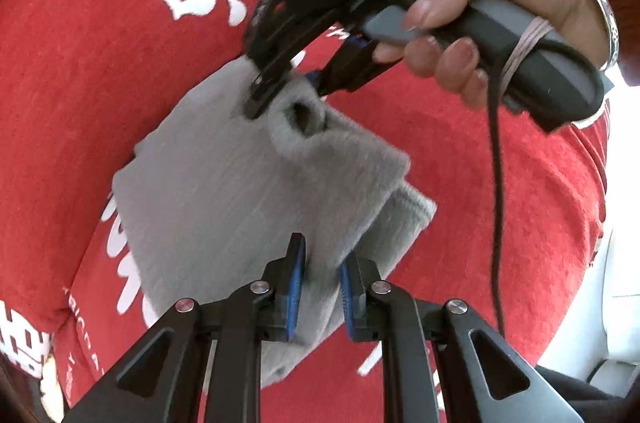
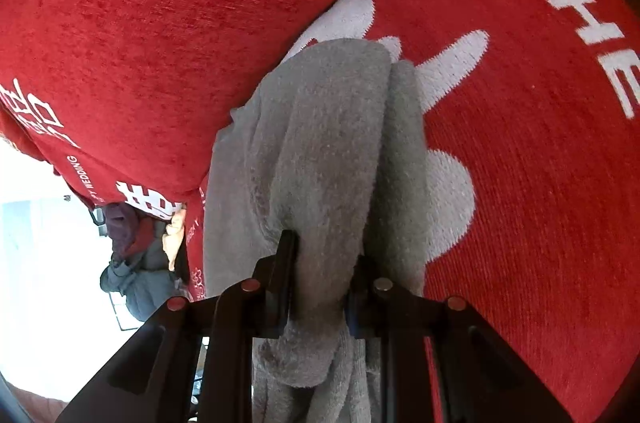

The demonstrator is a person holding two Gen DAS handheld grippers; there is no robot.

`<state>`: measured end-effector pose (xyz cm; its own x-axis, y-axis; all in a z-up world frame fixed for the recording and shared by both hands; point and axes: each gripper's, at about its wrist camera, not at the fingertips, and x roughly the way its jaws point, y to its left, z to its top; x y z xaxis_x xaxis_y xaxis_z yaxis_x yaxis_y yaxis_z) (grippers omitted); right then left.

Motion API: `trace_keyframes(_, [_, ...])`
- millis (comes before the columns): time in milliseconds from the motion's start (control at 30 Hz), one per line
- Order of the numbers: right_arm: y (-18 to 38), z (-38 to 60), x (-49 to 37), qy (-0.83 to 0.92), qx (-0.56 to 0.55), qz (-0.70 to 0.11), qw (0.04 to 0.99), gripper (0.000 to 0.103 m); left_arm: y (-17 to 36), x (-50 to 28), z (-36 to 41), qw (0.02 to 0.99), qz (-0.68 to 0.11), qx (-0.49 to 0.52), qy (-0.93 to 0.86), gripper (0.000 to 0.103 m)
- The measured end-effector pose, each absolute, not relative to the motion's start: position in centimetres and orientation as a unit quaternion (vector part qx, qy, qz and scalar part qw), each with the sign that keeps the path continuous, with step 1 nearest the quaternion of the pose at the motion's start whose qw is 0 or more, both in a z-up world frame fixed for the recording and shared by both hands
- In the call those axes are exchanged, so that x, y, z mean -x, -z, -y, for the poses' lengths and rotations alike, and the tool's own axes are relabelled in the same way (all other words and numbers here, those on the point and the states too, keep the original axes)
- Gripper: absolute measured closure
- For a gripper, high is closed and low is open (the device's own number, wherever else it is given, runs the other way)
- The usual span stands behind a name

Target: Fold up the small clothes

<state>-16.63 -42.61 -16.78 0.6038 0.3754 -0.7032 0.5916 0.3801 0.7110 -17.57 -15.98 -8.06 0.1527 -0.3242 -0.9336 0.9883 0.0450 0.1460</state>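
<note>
A small grey knit garment (image 1: 240, 191), partly folded, is held above a red cushion with white lettering. My left gripper (image 1: 322, 287) is shut on its near edge, blue pads pressing the fabric. My right gripper (image 1: 288, 91), held by a hand, is shut on the far edge of the same garment. In the right wrist view the grey garment (image 2: 328, 151) bunches between the right gripper's (image 2: 322, 279) closed fingers and hangs against the red fabric.
Red cushions (image 1: 100, 63) with white characters fill both views, and one shows in the right wrist view (image 2: 520, 143). A black cable (image 1: 496, 203) hangs from the right gripper's handle. A pile of dark clothes (image 2: 136, 263) lies at lower left.
</note>
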Motion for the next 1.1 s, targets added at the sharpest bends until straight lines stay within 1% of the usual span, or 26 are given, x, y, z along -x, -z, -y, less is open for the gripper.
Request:
trace_keyframes(33, [16.7, 42.4, 16.4, 0.079, -0.55, -0.441, 0.705, 0.078, 7.9, 17.3, 15.8, 0.616, -0.381, -0.442, 0.529, 0.085])
trace_keyframes(100, [16.3, 42.4, 16.6, 0.084, -0.547, -0.447, 0.703, 0.071, 7.5, 17.0, 15.4, 0.614, -0.391, -0.439, 0.527, 0.085])
trace_keyframes(167, [15.9, 42.2, 16.6, 0.085, -0.545, -0.447, 0.704, 0.055, 7.2, 16.8, 15.1, 0.609, -0.403, -0.436, 0.526, 0.085])
trace_keyframes(200, [15.6, 42.2, 16.7, 0.09, -0.539, -0.451, 0.706, 0.05, 7.1, 16.7, 15.0, 0.607, -0.406, -0.438, 0.524, 0.069])
trace_keyframes(233, [15.3, 42.1, 17.0, 0.093, -0.535, -0.453, 0.707, 0.047, 6.9, 16.7, 14.8, 0.611, -0.407, -0.441, 0.517, 0.03])
trace_keyframes(267, [15.1, 42.1, 17.2, 0.094, -0.535, -0.453, 0.707, 0.047, 6.6, 16.7, 14.7, 0.618, -0.404, -0.44, 0.51, 0.014])
trace_keyframes(300, [14.8, 42.1, 17.7, 0.096, -0.536, -0.452, 0.707, 0.047, 6.2, 16.7, 14.5, 0.625, -0.399, -0.437, 0.51, 0.011])
trace_keyframes(400, [14.1, 42.1, 18.9, 0.113, -0.535, -0.45, 0.706, 0.043, 5.3, 16.5, 14.3, 0.624, -0.402, -0.441, 0.504, 0.011])
trace_keyframes(500, [13.3, 41.9, 20.5, 0.139, -0.536, -0.441, 0.707, 0.035, 4.5, 15.5, 14.0, 0.631, -0.421, -0.423, 0.496, 0.011])
trace_keyframes(567, [12.5, 41.7, 21.8, 0.162, -0.534, -0.429, 0.71, 0.027, 4.1, 14.7, 13.8, 0.638, -0.433, -0.411, 0.486, 0.011])
trace_keyframes(633, [11.8, 41.5, 22.9, 0.18, -0.534, -0.415, 0.714, 0.023, 3.9, 13.2, 13.5, 0.648, -0.449, -0.394, 0.473, 0.011])
trace_keyframes(833, [9.9, 39.8, 25.8, 0.222, -0.541, -0.381, 0.716, 0.023, 3.3, 8.7, 11.8, 0.667, -0.502, -0.336, 0.436, 0.011])
trace_keyframes(967, [8.4, 37.8, 26.6, 0.23, -0.548, -0.353, 0.722, 0.023, 4.5, 5.3, 10.4, 0.662, -0.551, -0.288, 0.418, 0.011])
trace_keyframes(1100, [7.1, 34.3, 26.4, 0.202, -0.565, -0.319, 0.734, 0.023, 5.1, 3.1, 8.6, 0.662, -0.571, -0.267, 0.405, 0.011])
